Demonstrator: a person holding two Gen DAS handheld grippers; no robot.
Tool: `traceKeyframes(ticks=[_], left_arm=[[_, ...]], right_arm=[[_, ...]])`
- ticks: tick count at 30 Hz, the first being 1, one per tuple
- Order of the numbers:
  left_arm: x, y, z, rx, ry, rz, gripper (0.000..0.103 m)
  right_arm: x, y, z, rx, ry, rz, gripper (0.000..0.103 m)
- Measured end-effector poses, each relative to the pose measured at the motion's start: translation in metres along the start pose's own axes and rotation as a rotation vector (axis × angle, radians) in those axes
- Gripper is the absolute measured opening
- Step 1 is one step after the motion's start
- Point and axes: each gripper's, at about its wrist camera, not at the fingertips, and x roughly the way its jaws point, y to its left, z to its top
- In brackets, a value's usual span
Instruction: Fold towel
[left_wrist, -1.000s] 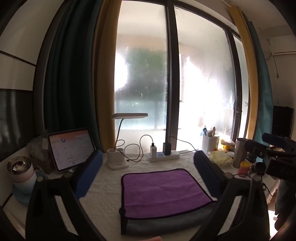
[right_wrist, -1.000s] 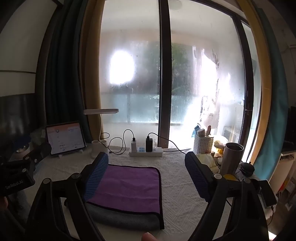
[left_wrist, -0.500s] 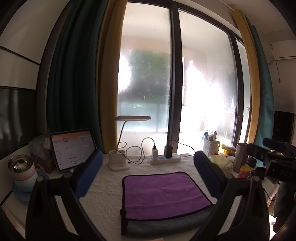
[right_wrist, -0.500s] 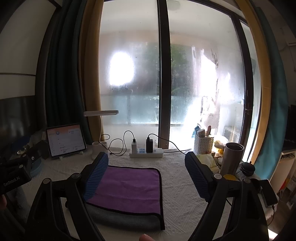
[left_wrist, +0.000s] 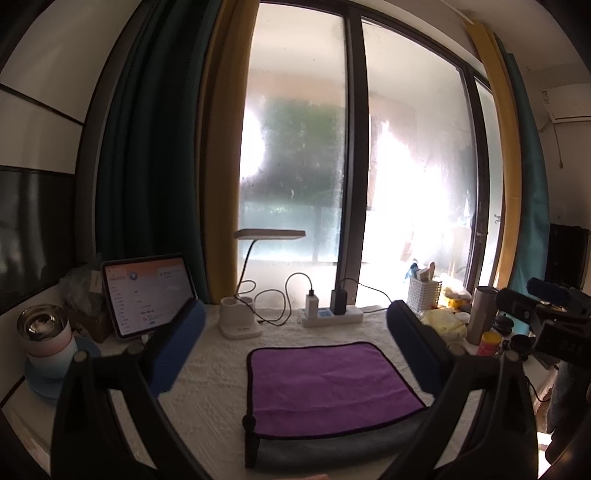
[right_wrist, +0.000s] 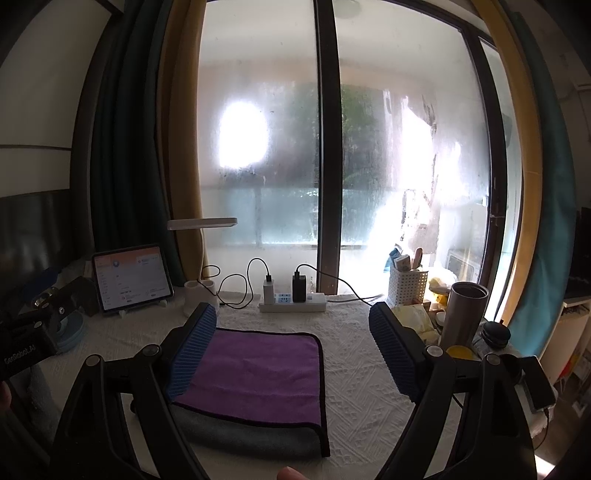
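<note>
Left wrist view: a purple towel (left_wrist: 328, 384), folded over its grey underside, lies flat on the white worktop (left_wrist: 207, 387), in front of the power strip (left_wrist: 330, 316). Left tool (left_wrist: 295, 336) and right tool (right_wrist: 291, 332) hover above the towel, both spread wide, gripping nothing. A tablet (left_wrist: 147, 295) stands left of the strip.

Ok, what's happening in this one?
A person holds a hand-held gripper in each hand above a purple towel lying flat on the white-covered table, grey side showing along its near edge. The left hand-held gripper and right hand-held gripper are both open, touching nothing. The towel already looks folded.
</note>
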Motion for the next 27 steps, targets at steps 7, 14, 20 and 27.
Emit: traceKeyframes(ticks=[7, 14, 20, 27], left_arm=[[-0.0003, 0.0013, 0.0008, -0.001, 0.0, -0.004, 0.1], [-0.0004, 0.0011, 0.0007, 0.0, 0.0, -0.005, 0.1], [0.0001, 0.0023, 0.0012, -0.002, 0.0, -0.006, 0.1], [0.0002, 0.0025, 0.0014, -0.003, 0.002, -0.008, 0.1]], right_arm=[[0.0, -0.0005, -0.0003, 0.0, 0.001, 0.0, 0.087], [0.0004, -0.0013, -0.0023, 0.002, 0.008, 0.003, 0.087], [0.0004, -0.0011, -0.0032, 0.004, 0.011, 0.005, 0.087], [0.0009, -0.0018, -0.0025, 0.005, 0.012, 0.005, 0.087]])
